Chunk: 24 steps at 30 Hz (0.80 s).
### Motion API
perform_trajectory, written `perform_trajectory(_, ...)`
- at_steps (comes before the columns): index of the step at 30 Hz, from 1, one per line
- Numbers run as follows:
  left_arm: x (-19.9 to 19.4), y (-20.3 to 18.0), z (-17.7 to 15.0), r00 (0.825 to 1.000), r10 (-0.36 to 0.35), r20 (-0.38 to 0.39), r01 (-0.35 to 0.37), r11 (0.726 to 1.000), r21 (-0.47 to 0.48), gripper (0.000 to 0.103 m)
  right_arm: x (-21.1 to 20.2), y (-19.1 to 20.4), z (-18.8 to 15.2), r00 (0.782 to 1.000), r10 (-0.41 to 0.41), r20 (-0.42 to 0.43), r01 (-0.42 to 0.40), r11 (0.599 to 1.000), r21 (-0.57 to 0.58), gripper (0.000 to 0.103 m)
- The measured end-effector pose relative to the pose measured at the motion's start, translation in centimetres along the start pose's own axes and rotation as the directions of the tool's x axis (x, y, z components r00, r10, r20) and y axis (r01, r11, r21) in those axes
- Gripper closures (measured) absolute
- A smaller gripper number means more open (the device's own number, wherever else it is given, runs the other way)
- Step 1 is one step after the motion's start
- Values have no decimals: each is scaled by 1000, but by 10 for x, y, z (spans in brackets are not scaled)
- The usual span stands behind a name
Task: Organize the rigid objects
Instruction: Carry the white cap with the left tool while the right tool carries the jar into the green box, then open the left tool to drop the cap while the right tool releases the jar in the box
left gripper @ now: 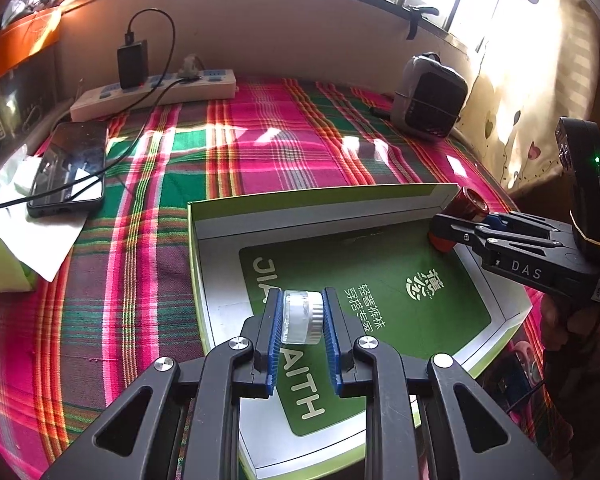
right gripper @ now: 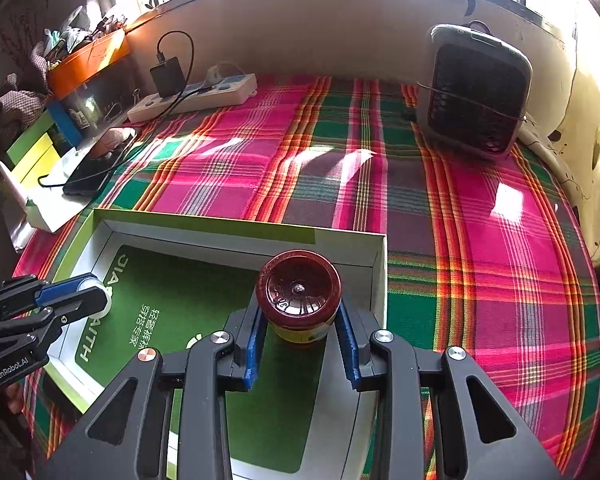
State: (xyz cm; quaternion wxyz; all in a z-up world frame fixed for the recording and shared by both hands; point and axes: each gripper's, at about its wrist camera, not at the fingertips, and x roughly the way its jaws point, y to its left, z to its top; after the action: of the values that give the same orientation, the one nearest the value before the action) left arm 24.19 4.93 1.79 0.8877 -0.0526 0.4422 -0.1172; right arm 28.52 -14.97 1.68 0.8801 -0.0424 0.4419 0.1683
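A shallow open box (left gripper: pixel 320 196) with a green printed floor lies on the plaid cloth. My left gripper (left gripper: pixel 302 300) is shut on a small clear jar (left gripper: pixel 302 318) with a ribbed white cap, held over the box's near left part. My right gripper (right gripper: pixel 300 314) is shut on a dark red jar (right gripper: pixel 298 294) with a yellow label, its round end facing the camera. That jar hangs by the box's far right corner. From the left wrist the right gripper (left gripper: pixel 454 226) and red jar (left gripper: pixel 468 202) show at the right. The left gripper (right gripper: pixel 96 292) shows over the box (right gripper: pixel 220 224).
A phone (left gripper: pixel 68 168) on a cable lies at the left beside white paper (left gripper: pixel 20 220). A power strip (left gripper: pixel 156 94) with a charger runs along the back wall. A small grey fan (right gripper: pixel 476 92) stands at the back right. A person's hand (left gripper: pixel 560 320) holds the right gripper.
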Motion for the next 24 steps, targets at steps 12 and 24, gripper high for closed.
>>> perform_trajectory(12, 0, 1, 0, 1000, -1, -2, 1, 1000, -7, 84, -4, 0, -5, 999, 24, 27, -24, 1000, 11, 69)
perform_trajectory(24, -10, 4, -1, 999, 20, 25, -20, 1000, -24, 69, -18, 2, -10, 998, 26, 64, -28, 1000, 15, 57)
